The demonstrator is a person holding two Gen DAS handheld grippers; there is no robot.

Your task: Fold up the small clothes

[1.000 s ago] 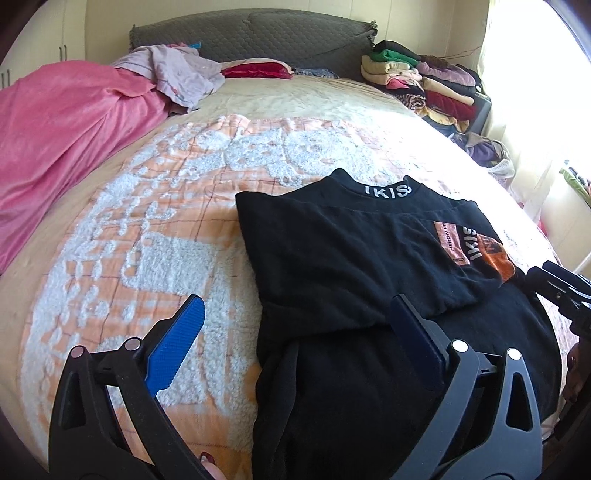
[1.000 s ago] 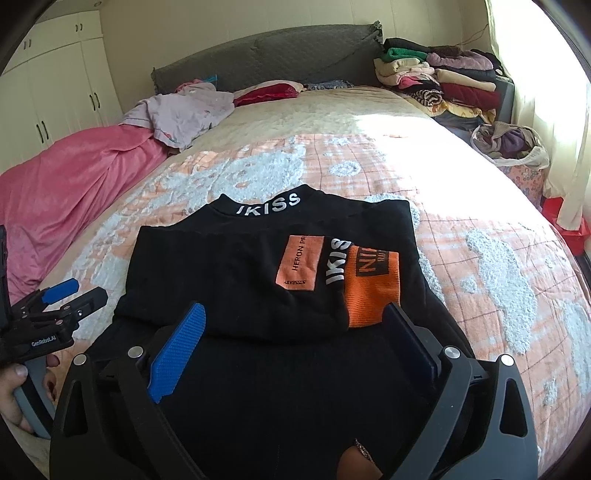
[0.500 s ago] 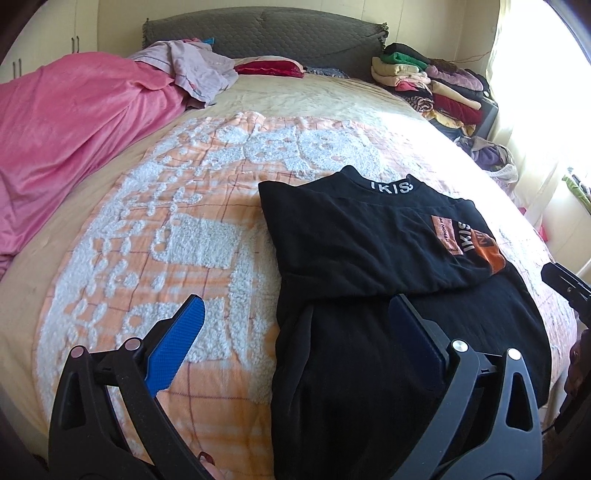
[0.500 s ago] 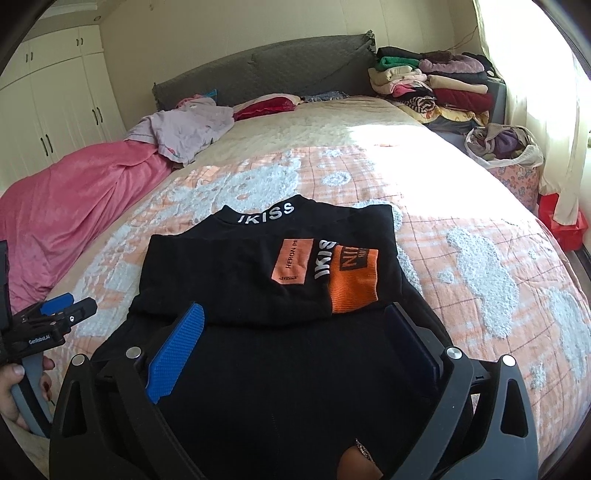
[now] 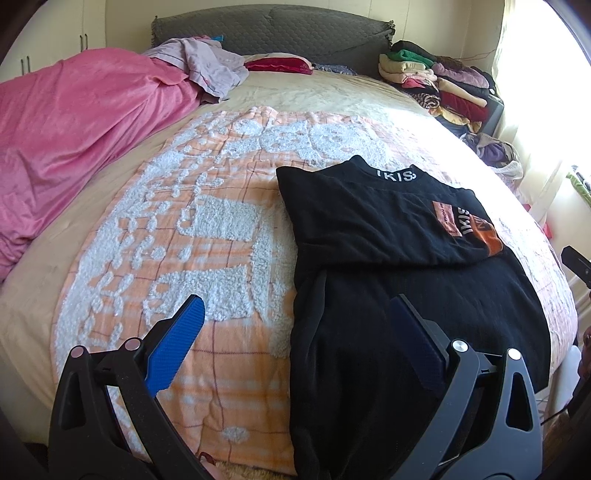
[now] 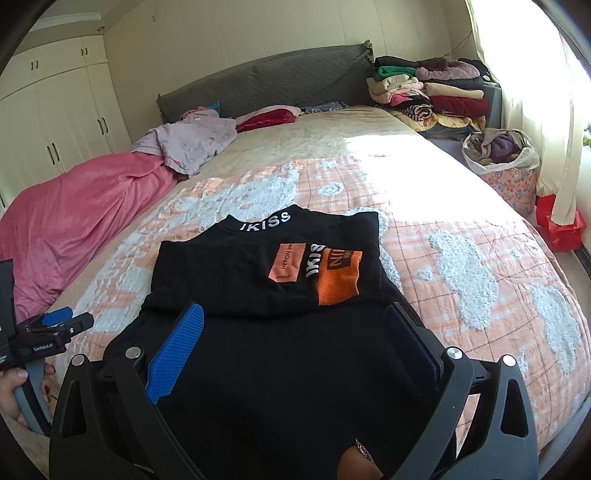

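Black knit top (image 6: pixel 258 280) sits low centre of the right wrist view, lying on the bed, sleeves folded in across the chest. White block letters on the collar band read "IKISS" (image 6: pixel 265 220). An orange rectangular patch (image 6: pixel 287 263) reads "HERON PR", cut off at the fold, with smaller print beneath too fine to make out. Beside it runs a vertical white "IKISS", then a ribbed orange cuff (image 6: pixel 338 276) with letters starting "NI".

Right gripper (image 6: pixel 291 332) hovers over the lower part of the top, black frame arms spread wide, ridged blue pads (image 6: pixel 177 350) well apart, nothing between them. Left gripper (image 5: pixel 295 328) likewise stands wide open in its own view: one pad over the blanket, the other over the black fabric, gripping nothing. In the left wrist view the top (image 5: pixel 388 236) fills the right half, collar showing "IKIS".

Underneath lies an orange checked blanket (image 5: pixel 207 229) with raised white fleecy motifs. A shiny pink quilt (image 5: pixel 74 122) is bunched in the upper left, with a crumpled lilac garment (image 5: pixel 207 62) above it. Grey quilted headboard (image 5: pixel 273 26) across the top. A stack of folded clothes (image 6: pixel 428 88) sits upper right, a floral basket (image 6: pixel 509 177) of laundry below it. White wardrobe doors (image 6: pixel 51 110) with dark handles at left. The hand (image 6: pixel 11 387) holding the left gripper's grey handle shows at the lower left edge, with lettering on the tool too small to read.
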